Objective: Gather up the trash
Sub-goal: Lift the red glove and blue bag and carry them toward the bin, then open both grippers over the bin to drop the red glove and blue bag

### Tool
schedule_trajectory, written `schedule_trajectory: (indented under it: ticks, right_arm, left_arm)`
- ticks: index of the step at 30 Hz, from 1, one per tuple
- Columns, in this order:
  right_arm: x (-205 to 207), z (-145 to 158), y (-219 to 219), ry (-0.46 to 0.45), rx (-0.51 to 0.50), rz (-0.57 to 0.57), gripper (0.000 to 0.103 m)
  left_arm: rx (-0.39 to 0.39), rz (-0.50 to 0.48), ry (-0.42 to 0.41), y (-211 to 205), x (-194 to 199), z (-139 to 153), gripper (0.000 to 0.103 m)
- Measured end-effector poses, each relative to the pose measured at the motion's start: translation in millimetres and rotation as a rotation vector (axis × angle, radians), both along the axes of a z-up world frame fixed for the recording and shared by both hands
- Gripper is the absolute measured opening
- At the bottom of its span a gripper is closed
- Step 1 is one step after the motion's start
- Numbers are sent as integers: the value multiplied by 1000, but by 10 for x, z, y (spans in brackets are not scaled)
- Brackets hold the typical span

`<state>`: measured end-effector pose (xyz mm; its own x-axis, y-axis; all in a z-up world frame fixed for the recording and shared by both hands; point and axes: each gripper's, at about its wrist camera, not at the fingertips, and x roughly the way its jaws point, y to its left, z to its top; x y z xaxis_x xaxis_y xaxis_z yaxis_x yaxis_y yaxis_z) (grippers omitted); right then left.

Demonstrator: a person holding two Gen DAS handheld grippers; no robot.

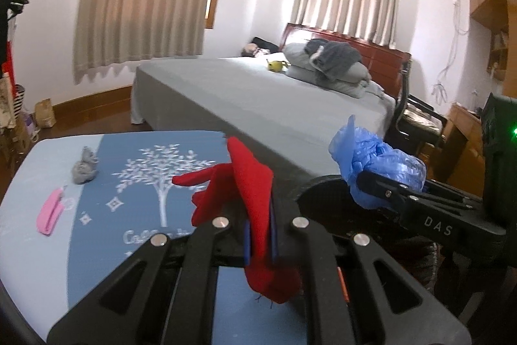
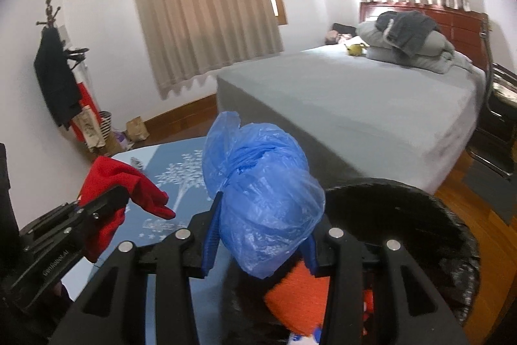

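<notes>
Both loads poised over black-lined bin point(image 2: 404, 215) for dropping: left gripper point(image 1: 258, 235) pinches red cloth point(image 1: 248, 183); right gripper point(image 2: 258, 244) clasps blue bag point(image 2: 261, 196).

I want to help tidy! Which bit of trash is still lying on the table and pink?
The flat pink wrapper near the table's left edge; the grey crumpled wad lies beside it.

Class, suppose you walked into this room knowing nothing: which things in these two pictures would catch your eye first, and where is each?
The brightest things are both held up in front: a red cloth clamped in the left gripper, and a crumpled blue plastic bag squeezed in the right gripper beside it. Just below the bag gapes a black-lined bin, and behind everything stretches a grey bed.
</notes>
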<state>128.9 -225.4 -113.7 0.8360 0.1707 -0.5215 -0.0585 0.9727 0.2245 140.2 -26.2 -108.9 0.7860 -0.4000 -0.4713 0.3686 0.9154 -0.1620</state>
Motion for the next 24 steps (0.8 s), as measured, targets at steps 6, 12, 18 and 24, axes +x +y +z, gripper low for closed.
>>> schedule_trajectory:
  ticks: [6, 12, 18, 24]
  right_arm:
    - [-159, -18, -304, 3, -2, -65, 42]
    - [-288, -61, -585, 15, -5, -127, 42]
    - [-395, -112, -816, 29, -8, -176, 42]
    - [-464, -171, -984, 47, -8, -211, 42]
  left_arm:
    - [0, -69, -2, -330, -43, -7, 8]
    - [7, -138, 5, -607, -56, -55, 8]
    - [13, -192, 26, -852, -55, -145, 8]
    - [15, -250, 51, -1072, -45, -250, 8]
